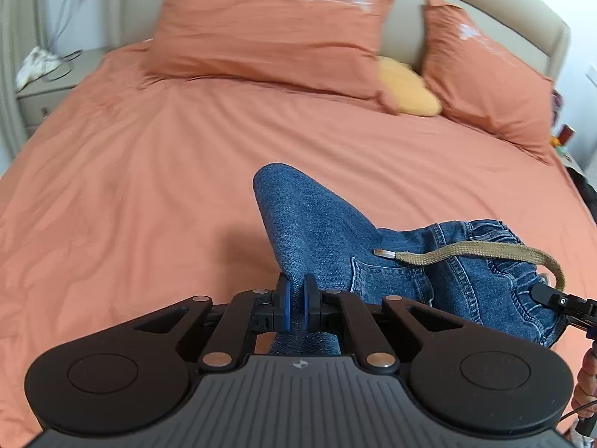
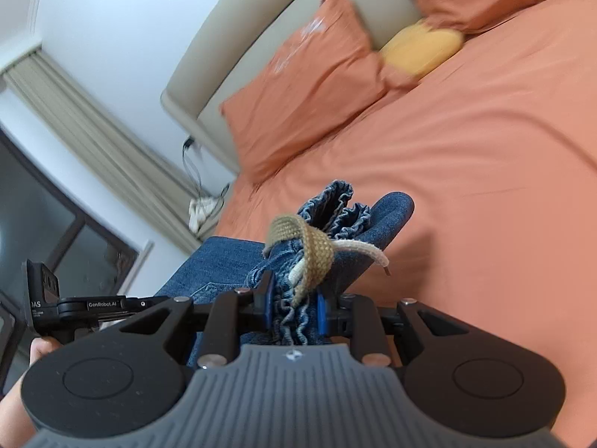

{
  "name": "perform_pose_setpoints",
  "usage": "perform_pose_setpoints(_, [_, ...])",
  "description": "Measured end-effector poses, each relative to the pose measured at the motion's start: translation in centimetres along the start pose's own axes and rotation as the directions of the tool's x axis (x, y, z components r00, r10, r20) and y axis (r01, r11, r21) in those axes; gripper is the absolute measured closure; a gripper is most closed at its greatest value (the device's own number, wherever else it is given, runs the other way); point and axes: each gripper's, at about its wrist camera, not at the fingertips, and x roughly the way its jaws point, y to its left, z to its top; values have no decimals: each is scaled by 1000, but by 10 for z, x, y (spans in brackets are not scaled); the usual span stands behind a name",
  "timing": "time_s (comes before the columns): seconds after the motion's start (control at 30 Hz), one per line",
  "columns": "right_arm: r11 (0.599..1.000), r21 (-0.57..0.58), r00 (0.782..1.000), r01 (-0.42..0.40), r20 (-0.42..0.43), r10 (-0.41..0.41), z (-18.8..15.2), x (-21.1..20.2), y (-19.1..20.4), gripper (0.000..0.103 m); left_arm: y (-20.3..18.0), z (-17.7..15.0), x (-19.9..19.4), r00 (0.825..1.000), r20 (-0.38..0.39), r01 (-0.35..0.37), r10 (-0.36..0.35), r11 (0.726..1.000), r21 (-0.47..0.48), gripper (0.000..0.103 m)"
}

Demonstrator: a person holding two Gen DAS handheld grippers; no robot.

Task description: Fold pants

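Blue denim pants [image 1: 335, 239] with a tan drawstring [image 1: 474, 252] hang lifted above the orange bed [image 1: 149, 186]. My left gripper [image 1: 296, 298] is shut on the denim at one edge, near a back pocket. My right gripper [image 2: 293, 302] is shut on the gathered elastic waistband [image 2: 294, 321], with the drawstring [image 2: 313, 250] draped over it. The right gripper's tip also shows at the right edge of the left wrist view [image 1: 552, 298]. The pant legs below the grippers are hidden.
Two orange pillows [image 1: 268, 26] and a yellow cushion [image 1: 406, 89] lie against the beige headboard [image 1: 503, 11]. A nightstand [image 1: 41, 89] with a white cloth and cables stands at the left of the bed. A curtain and dark window [image 2: 56, 201] show in the right wrist view.
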Motion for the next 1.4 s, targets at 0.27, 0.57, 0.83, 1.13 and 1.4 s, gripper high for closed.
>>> perform_pose_setpoints(0.27, [999,-51,997,15,-80,-20,-13,80,28,85,73,-9,25,1000,-11,13,-14,997,-77,97])
perform_pose_setpoints(0.57, [990,-60,967,131,-213,-141,-44,105,-7,85,124,-49,84,997,-74,0,-10,992,-124,97])
perform_pose_setpoints(0.83, [977,54,948,208,-255,-188,-67,119,-54,85,124,-70,111,996,-94,-5,-1,998,-68,92])
perform_pose_setpoints(1.13, [951,-145,936,271,-192,-296,-61,98,-15,67,104,-68,66,995,-39,-94,96,995,39,79])
perform_pose_setpoints(1.4, [815,-513,940,271,-43,-340,-89,76,61,69,72,-107,27,988,-91,-109,127,978,180,79])
